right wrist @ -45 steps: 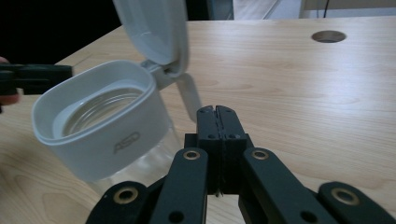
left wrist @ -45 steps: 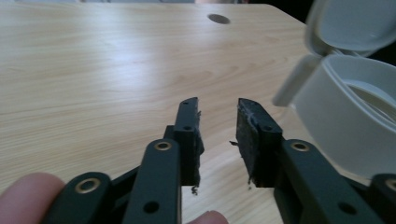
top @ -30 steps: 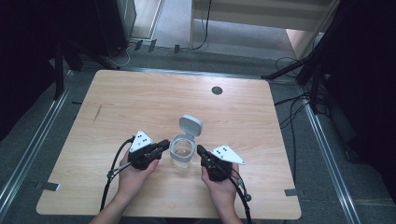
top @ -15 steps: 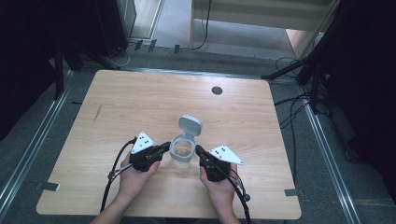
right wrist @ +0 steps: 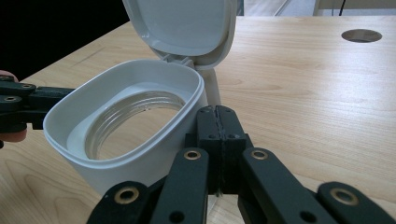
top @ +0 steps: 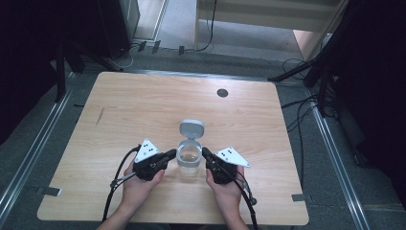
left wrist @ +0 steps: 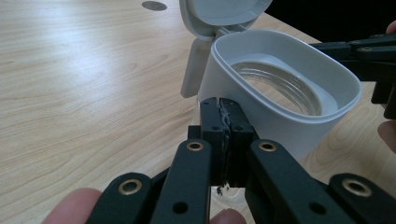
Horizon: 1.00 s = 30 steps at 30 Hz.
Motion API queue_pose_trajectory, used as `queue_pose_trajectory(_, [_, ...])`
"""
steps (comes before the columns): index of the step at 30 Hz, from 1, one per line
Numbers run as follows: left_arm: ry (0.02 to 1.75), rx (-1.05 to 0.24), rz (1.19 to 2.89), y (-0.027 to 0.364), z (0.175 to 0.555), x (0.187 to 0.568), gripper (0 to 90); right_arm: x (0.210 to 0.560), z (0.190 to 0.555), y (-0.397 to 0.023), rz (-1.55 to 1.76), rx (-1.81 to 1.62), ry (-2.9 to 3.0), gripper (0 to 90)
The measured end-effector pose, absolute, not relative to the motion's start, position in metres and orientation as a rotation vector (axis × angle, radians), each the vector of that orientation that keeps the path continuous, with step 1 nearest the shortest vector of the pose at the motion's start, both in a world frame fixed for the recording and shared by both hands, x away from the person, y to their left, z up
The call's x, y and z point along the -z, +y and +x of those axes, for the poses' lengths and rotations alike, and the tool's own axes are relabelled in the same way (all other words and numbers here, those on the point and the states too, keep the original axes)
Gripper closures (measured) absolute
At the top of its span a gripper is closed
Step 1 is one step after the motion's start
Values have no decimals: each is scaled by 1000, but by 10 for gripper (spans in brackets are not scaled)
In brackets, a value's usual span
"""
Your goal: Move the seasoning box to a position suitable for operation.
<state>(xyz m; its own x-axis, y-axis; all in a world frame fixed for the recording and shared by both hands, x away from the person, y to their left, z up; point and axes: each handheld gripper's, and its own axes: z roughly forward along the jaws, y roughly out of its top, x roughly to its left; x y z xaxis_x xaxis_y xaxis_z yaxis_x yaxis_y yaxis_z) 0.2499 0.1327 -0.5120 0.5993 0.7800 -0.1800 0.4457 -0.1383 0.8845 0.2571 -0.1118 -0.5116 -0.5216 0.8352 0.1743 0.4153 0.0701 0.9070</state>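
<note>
Hands bracket the open jar.
Left hand-held gripper (left wrist: 223,123) has just pinched empty beside the jar (top: 189,158); right hand-held gripper (right wrist: 218,128) is closed, lid (top: 191,128) up.

Even overhead light keeps the worktop (top: 143,110) bright, with soft glare — surroundings fall dark, and the high view is slightly soft.

- No words, brand names, numbers or signs to read anywhere here.
- The white container (top: 189,158) near the table's (top: 143,110) front edge carries a plain wall and lid, no label.
- The black dots on the grippers' grey plates are too small to read.
</note>
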Motion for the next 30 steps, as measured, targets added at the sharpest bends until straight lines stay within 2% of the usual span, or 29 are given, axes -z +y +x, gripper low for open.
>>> queue_pose_trajectory(14, [1013,-402,1763,132,244,513,900,510,262,-113,1203,-1467,1983,900])
queue_pose_trajectory(17, [1018,-406,1759,133,244,513,872,510,262,-114,1194,-1465,1993,900])
queue_pose_trajectory(19, [1028,-387,1732,138,245,514,791,509,263,-115,1179,-1471,2003,900])
queue_pose_trajectory(22, [1040,-411,1673,149,243,515,532,506,264,-119,1169,-1472,2010,900])
queue_pose_trajectory(24, [1071,-448,1629,161,241,514,300,506,265,-122,1182,-1472,2010,900])
queue_pose_trajectory(26, [1082,-440,1594,181,240,515,208,505,266,-125,1184,-1473,2015,900])
queue_pose_trajectory(28, [1091,-412,1589,202,240,519,143,503,268,-129,1174,-1476,2017,900])
queue_pose_trajectory(30, [1115,-438,1606,224,237,525,99,501,270,-132,1183,-1479,2014,900])
